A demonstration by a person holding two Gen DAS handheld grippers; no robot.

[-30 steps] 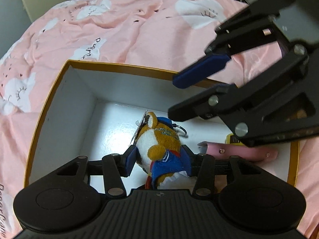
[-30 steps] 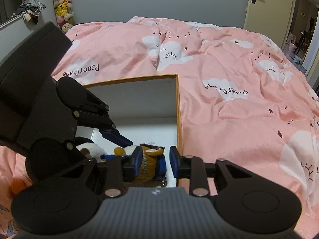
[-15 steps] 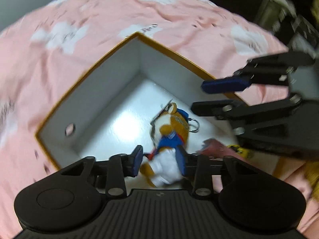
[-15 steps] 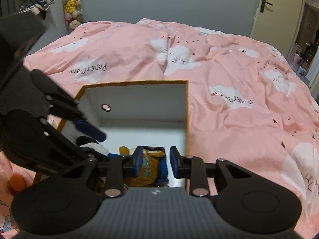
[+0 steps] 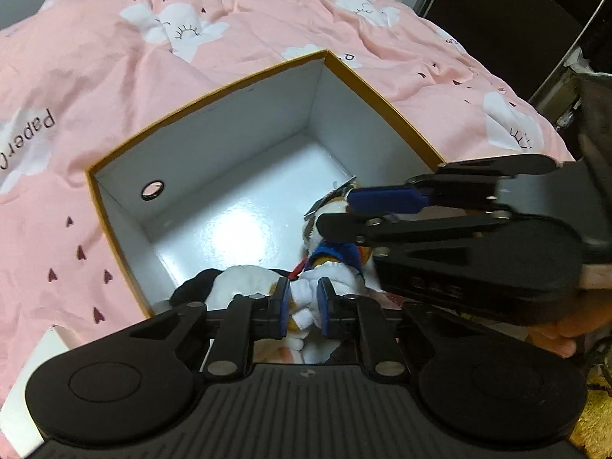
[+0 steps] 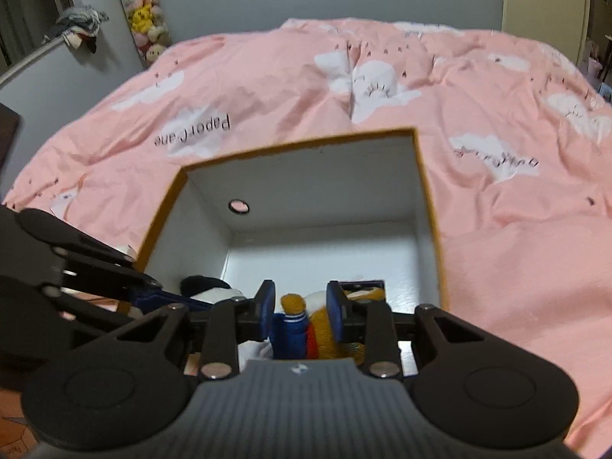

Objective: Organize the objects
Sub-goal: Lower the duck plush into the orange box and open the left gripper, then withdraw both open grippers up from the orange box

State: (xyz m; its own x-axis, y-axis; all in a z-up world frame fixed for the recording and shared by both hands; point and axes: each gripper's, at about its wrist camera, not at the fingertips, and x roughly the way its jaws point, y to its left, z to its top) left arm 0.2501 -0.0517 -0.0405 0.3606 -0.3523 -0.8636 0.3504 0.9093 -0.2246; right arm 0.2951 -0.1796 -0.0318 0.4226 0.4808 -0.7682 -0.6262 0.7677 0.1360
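A white box with an orange rim (image 5: 214, 93) (image 6: 428, 206) sits on the pink bed. An orange and white plush toy in blue clothes (image 5: 336, 260) (image 6: 294, 329) lies in its near corner. A black and white plush (image 5: 237, 281) (image 6: 208, 288) lies beside it. My left gripper (image 5: 302, 308) is narrowed around the toy's white leg. My right gripper (image 6: 300, 311) is partly open, its pads on either side of the toy's body. In the left wrist view the right gripper (image 5: 386, 210) reaches in over the toy.
A pink cloud-print duvet (image 6: 363, 88) covers the bed around the box. The box wall has a round hole (image 5: 153, 190). A white object (image 5: 42, 367) lies by the box's near left corner. A shelf of plush toys (image 6: 147, 19) stands by the far wall.
Both grippers swung round to a new angle over the box. The left jaws closed in on the toy's leg. The right jaws opened wider around its body.
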